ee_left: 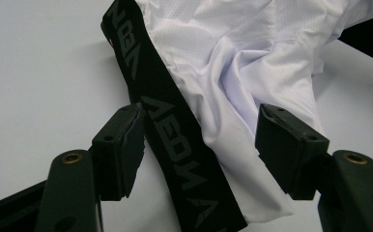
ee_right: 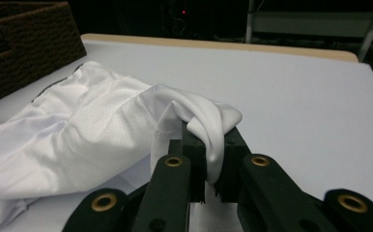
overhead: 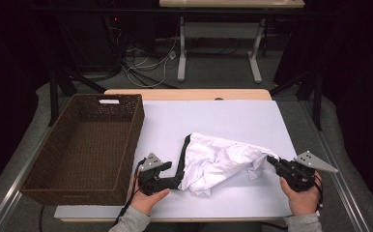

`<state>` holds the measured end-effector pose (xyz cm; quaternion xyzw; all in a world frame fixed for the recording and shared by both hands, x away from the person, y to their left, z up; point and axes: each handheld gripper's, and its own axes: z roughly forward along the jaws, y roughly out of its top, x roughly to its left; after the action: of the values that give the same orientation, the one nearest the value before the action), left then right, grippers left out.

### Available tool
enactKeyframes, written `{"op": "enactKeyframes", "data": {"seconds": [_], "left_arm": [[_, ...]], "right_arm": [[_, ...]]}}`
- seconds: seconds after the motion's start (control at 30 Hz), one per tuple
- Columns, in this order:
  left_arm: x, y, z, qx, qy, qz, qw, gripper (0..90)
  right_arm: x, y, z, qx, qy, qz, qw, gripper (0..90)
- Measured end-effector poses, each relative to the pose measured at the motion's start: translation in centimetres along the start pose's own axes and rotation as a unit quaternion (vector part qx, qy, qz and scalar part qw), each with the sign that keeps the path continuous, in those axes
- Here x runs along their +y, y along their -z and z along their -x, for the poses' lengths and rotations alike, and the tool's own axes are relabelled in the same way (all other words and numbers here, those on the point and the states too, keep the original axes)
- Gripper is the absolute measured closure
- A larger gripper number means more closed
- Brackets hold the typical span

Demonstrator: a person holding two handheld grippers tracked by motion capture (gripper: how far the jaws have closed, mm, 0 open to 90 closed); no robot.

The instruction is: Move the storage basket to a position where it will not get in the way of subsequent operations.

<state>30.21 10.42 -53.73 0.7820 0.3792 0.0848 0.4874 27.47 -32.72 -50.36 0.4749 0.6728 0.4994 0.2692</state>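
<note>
near edge of the counter (overhead: 252,205) first: the left claw (overhead: 174,182) sits low by the front edge, jaws apart and straddling the black waistband (ee_left: 175,140) of the white shorts (overhead: 218,162). one pad just brushes the band's edge, the other stands off it over the white cloth, so no clamp there. over on the right, the right claw (overhead: 273,161) is pinched tight on a fold of the shorts' white fabric (ee_right: 208,130), the cloth bunched up and draped over the pads.

the shorts lie crumpled near the middle of the counter, towards the front, stretched between the two claws, waistband end to the left.

room to move: bare white counter lies beyond the shorts all the way to the far edge, and a clear strip runs down the right side behind the right claw. the left is tighter: a brown woven basket (overhead: 85,145) stands there with its tall near-right wall just beside the left claw, blocking any sweep that way.

further back, past the counter's wooden far edge, another table's legs (overhead: 218,48) and loose cables (overhead: 146,65) sit on the floor, well apart.
</note>
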Motion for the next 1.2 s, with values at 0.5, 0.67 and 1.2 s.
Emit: {"op": "enactKeyframes", "data": {"seconds": [0.5, 0.67, 1.2], "left_arm": [[-0.2, 0.0, -0.2, -0.01, 0.014, 0.002, 0.9999, 35.8], [-0.2, 0.0, -0.2, -0.008, 0.015, 0.002, 0.9999, 35.9], [0.0, 0.3, -0.5, -0.003, 0.021, 0.013, 0.9997, 35.8]], "right_arm": [[-1.2, -0.9, -0.7, 0.009, 0.01, -0.029, 0.9995, 62.0], [-0.7, -0.9, -2.0, 0.016, 0.028, -0.018, 0.9993, 51.7], [-0.1, -4.0, -7.9, 0.089, 0.086, -0.015, 0.9921, 45.4]]}}
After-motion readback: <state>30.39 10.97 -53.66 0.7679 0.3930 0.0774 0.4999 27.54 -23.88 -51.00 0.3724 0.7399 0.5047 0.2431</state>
